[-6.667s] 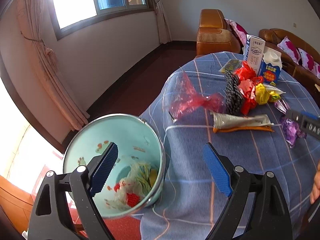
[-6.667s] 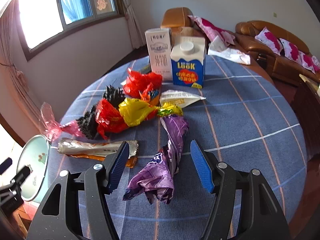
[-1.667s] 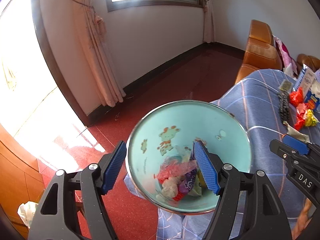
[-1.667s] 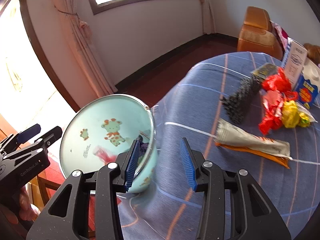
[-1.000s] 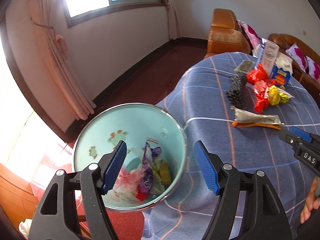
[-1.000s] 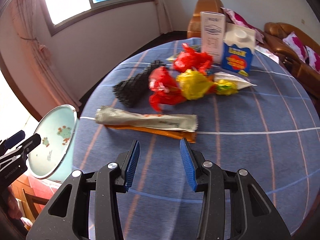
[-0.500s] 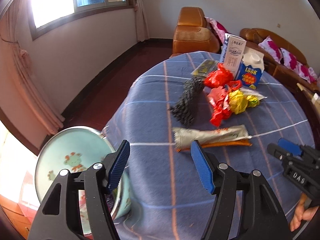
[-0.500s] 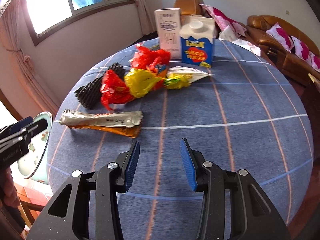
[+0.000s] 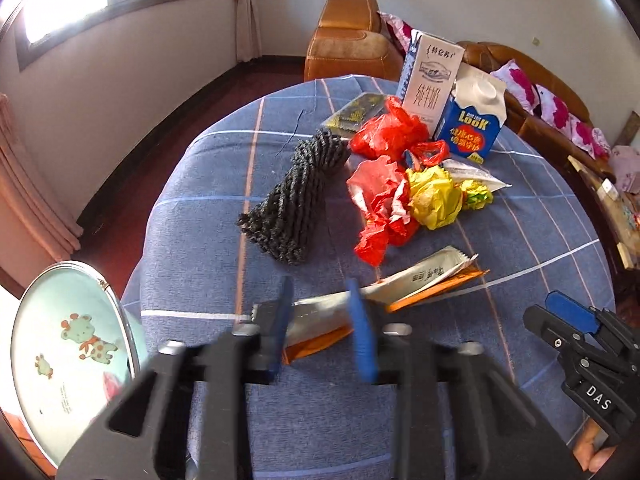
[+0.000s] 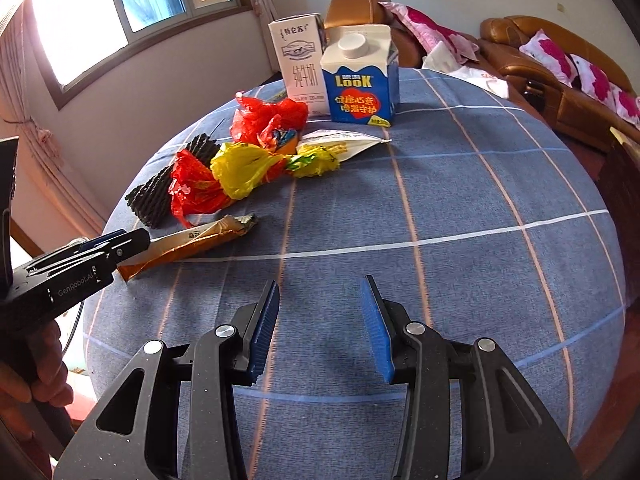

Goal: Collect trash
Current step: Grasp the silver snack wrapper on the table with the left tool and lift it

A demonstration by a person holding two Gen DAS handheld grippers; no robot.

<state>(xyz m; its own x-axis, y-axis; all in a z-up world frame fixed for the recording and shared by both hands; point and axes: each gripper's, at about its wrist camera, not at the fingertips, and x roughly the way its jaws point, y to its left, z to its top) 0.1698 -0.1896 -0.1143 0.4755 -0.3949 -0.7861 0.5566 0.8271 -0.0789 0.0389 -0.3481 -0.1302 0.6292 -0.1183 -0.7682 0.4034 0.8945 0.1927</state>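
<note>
**Left gripper bites the long wrapper; right one hangs empty**

Nearest to me, the right gripper (image 10: 320, 312) hangs above bare blue checked tablecloth (image 10: 480, 208). Its blue pads stand partly apart, with nothing between them and nothing touching them.

At about nine o'clock from it, a hand (image 10: 36, 364) holds the left gripper (image 9: 320, 304). Its jaws are closing on the near end of the long silver-and-orange wrapper (image 9: 424, 276) and look blurred in their own camera. From the right wrist view the tips look pinched flat on that end. The rest of the wrapper lies on the cloth, running off toward two o'clock.

Down at eight o'clock from the left gripper, off the table's edge, is the pale blue trash bin (image 9: 68, 352) with cartoon animals inside its wall. A bit of red shows low inside it.

Farther up the table the other scraps lie in a loose cluster:
- At twelve o'clock from the left gripper is a black ridged mesh sleeve (image 9: 296, 196).
- At one o'clock is a crumpled red wrapper (image 9: 380, 208), touching a yellow one (image 9: 434, 196).
- Beyond those is a red plastic bag (image 9: 388, 132).

Behind the bag stand two upright cartons side by side, a blue LOOK carton (image 9: 474, 120) and a taller white carton (image 9: 432, 76).

Past the table, at twelve o'clock, is a brown leather sofa (image 9: 348, 36).
</note>
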